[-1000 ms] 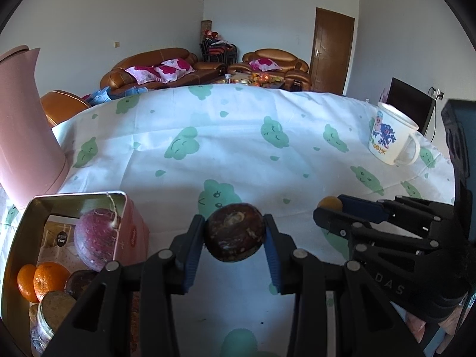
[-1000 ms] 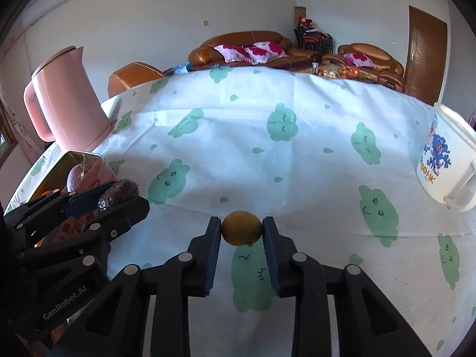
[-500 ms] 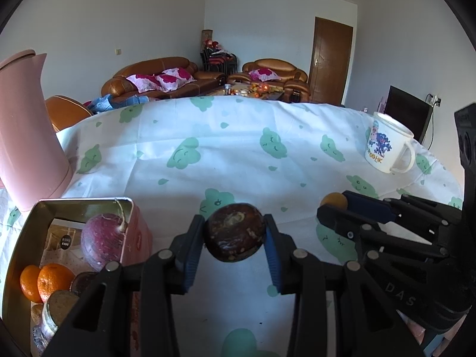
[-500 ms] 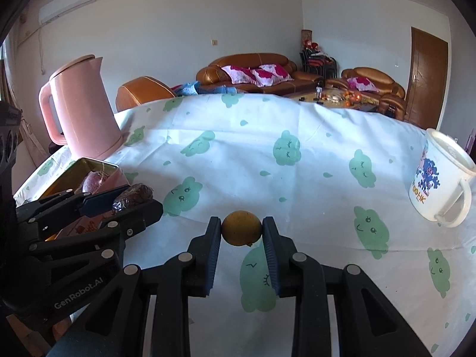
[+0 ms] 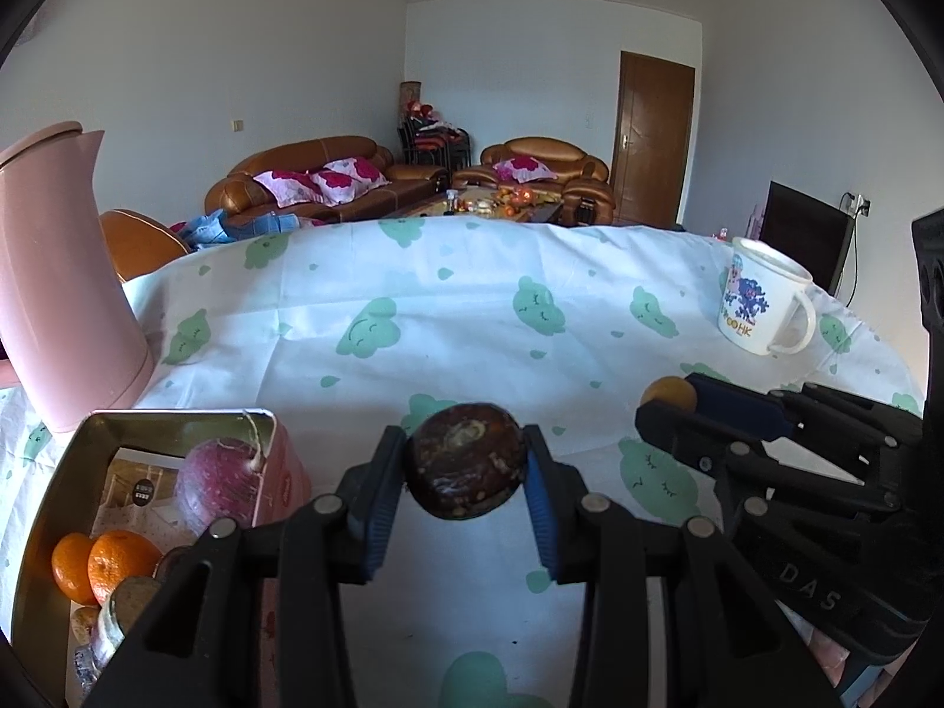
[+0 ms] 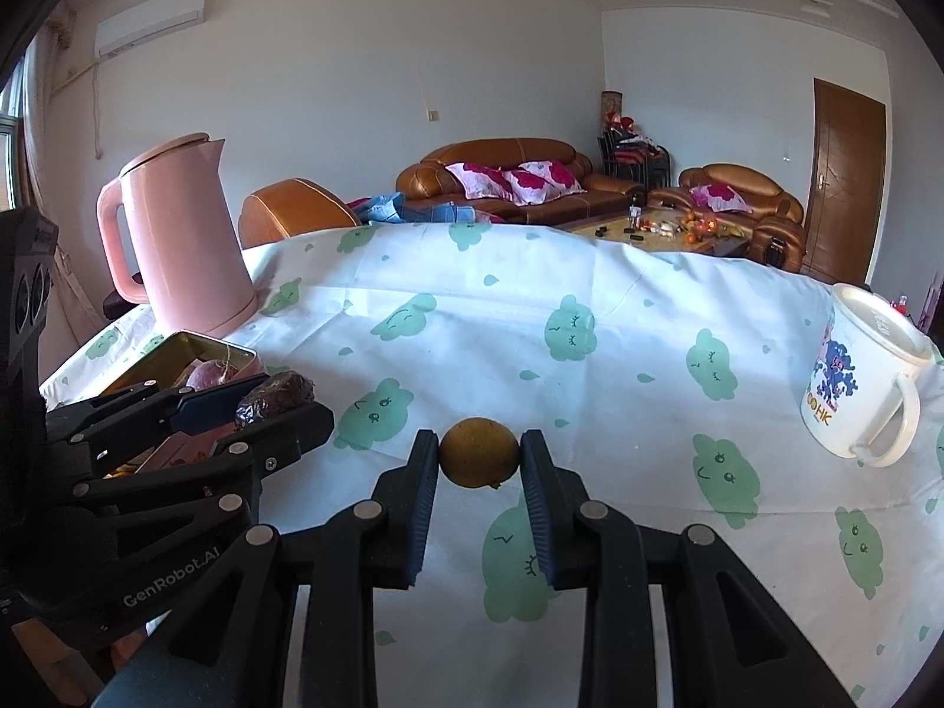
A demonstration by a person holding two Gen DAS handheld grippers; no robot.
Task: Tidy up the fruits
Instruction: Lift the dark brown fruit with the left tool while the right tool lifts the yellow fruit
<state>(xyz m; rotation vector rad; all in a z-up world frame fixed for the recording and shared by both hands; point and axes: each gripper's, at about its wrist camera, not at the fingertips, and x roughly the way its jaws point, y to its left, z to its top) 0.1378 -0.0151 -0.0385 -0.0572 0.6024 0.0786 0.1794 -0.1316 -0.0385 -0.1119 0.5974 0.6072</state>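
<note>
My left gripper [image 5: 466, 466] is shut on a dark brown round fruit [image 5: 467, 467] and holds it above the tablecloth, just right of the metal tin [image 5: 56, 472]. The tin holds a purple-red round vegetable [image 5: 221, 492], two oranges [image 5: 109, 563] and other items. My right gripper [image 6: 479, 460] is shut on a small yellow-brown fruit [image 6: 479, 452], held above the cloth. The right gripper also shows in the left wrist view [image 5: 672, 407], and the left gripper in the right wrist view [image 6: 271, 401].
A pink kettle [image 5: 56, 295] stands behind the tin at the left. A white printed mug [image 5: 761, 304] stands at the right. The table has a white cloth with green clouds [image 5: 448, 318]. Sofas and a door lie beyond.
Both grippers have risen and tilted up, each still holding its fruit; more of the room and ceiling shows. The tin sits lower in the left view.
</note>
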